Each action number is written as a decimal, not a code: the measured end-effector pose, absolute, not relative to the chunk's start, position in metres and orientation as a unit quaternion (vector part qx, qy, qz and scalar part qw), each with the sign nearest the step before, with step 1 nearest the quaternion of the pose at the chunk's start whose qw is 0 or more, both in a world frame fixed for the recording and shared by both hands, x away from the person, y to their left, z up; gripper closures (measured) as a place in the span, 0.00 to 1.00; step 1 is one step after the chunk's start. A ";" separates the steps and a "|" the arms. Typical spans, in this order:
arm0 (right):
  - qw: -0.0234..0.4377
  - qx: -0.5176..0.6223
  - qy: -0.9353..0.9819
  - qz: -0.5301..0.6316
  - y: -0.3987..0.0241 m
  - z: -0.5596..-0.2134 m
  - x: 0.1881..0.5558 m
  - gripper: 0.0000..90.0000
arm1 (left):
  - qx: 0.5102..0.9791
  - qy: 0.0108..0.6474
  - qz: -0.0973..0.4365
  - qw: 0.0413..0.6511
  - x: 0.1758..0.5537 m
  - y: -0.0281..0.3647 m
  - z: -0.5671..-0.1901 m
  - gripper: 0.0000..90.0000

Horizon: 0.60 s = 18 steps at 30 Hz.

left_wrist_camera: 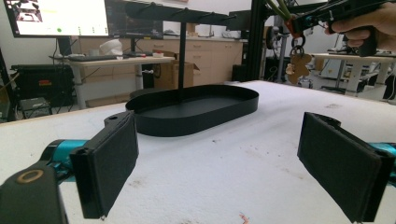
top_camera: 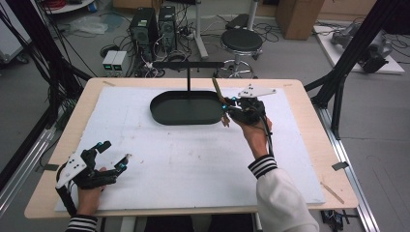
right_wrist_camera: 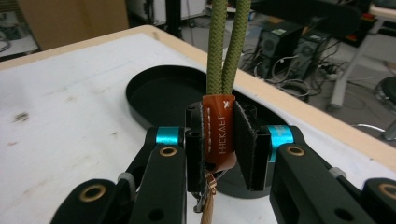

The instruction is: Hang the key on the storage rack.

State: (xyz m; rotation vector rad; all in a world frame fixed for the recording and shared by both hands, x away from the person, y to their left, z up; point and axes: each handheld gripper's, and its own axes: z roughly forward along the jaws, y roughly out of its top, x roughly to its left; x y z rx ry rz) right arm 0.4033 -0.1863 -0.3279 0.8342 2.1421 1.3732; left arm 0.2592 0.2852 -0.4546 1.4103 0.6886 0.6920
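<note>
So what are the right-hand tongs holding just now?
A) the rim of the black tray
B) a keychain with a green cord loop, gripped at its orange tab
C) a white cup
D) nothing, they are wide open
B: in the right gripper view the right tongs are closed on the orange tab of the keychain, with its green cord rising above, held over the black tray.

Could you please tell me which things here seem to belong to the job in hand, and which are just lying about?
Probably in the job:
- keychain with green cord loop, clamped in the right gripper
- black tray with its hanging stand
- left gripper, open, resting on the white mat

Just about:
- stool
- computer towers
- cardboard box
</note>
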 end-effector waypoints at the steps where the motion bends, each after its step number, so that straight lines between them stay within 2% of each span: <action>1: 0.234 0.305 0.776 0.500 -0.186 -0.327 0.405 0.83 | 0.622 0.304 0.305 0.654 0.259 0.285 -0.455 0.14; 10: 0.280 0.337 0.749 0.496 -0.181 -0.321 0.422 0.83 | 0.622 0.303 0.305 0.654 0.259 0.285 -0.455 0.14; 18: 0.300 0.355 0.739 0.487 -0.174 -0.319 0.442 0.83 | 0.622 0.303 0.305 0.654 0.259 0.285 -0.455 0.14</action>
